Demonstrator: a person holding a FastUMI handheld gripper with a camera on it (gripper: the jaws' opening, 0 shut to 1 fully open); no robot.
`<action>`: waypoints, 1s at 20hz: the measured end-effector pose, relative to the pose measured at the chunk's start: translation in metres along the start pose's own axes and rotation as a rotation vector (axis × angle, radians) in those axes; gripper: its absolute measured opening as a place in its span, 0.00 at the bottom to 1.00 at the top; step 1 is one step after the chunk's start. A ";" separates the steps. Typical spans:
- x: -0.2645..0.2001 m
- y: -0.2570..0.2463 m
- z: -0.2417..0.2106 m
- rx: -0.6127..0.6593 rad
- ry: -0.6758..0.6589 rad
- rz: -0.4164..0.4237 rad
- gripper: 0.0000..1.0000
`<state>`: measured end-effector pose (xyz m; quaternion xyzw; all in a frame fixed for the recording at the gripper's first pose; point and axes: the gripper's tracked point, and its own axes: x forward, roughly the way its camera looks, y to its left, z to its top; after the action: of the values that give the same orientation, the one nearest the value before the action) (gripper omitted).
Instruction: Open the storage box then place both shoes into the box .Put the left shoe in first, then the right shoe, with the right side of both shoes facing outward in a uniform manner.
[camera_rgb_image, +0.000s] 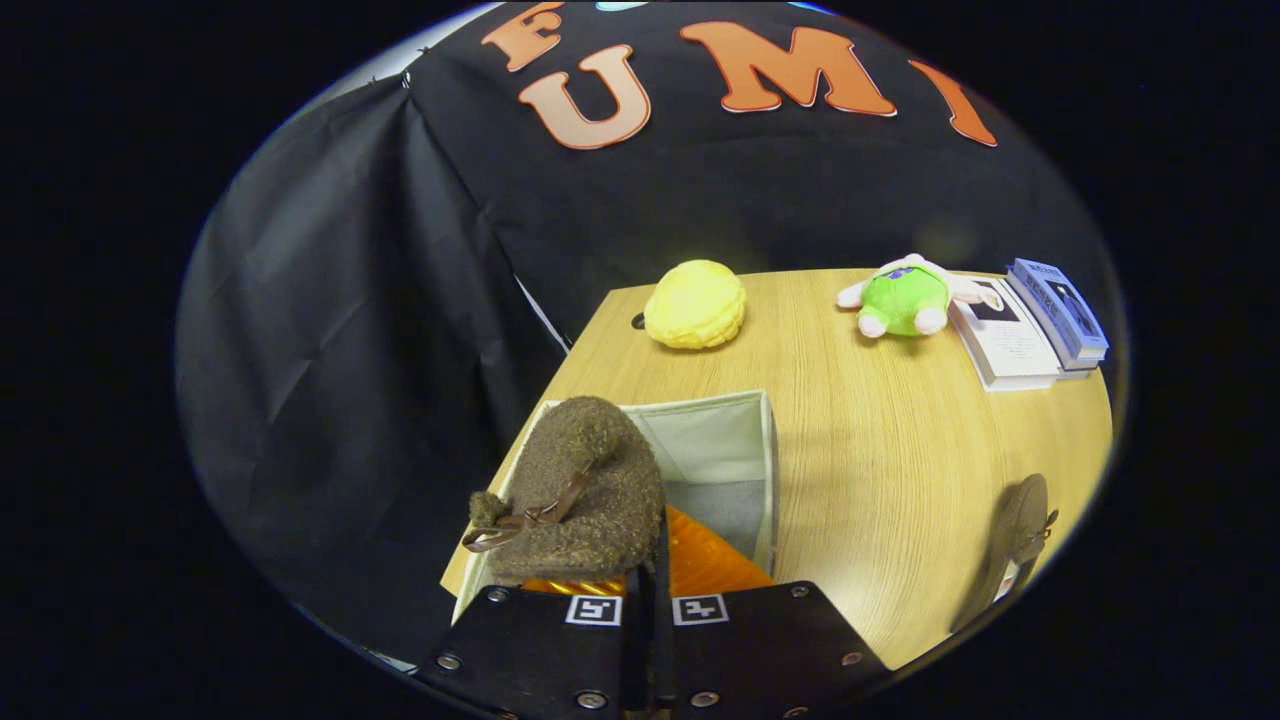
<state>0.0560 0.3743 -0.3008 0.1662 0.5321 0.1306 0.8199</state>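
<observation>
A fuzzy brown shoe with a brown bow hangs just ahead of my gripper, held at its edge between the two orange fingers, which are closed together on it. The shoe hovers over the left part of the open white fabric storage box, whose grey floor shows beyond the fingers. The second brown shoe lies on the wooden table far to the right of the box.
A yellow plush bun and a green plush toy sit at the table's far side. Stacked books lie at the far right corner. The table's left edge runs right beside the box.
</observation>
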 end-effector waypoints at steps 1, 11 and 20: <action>0.008 0.007 -0.005 0.005 0.030 0.003 0.04; 0.061 0.013 -0.045 0.154 0.271 -0.063 0.05; 0.060 0.036 -0.084 0.108 0.411 0.020 0.49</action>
<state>0.0014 0.4419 -0.3673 0.1849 0.6926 0.1412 0.6828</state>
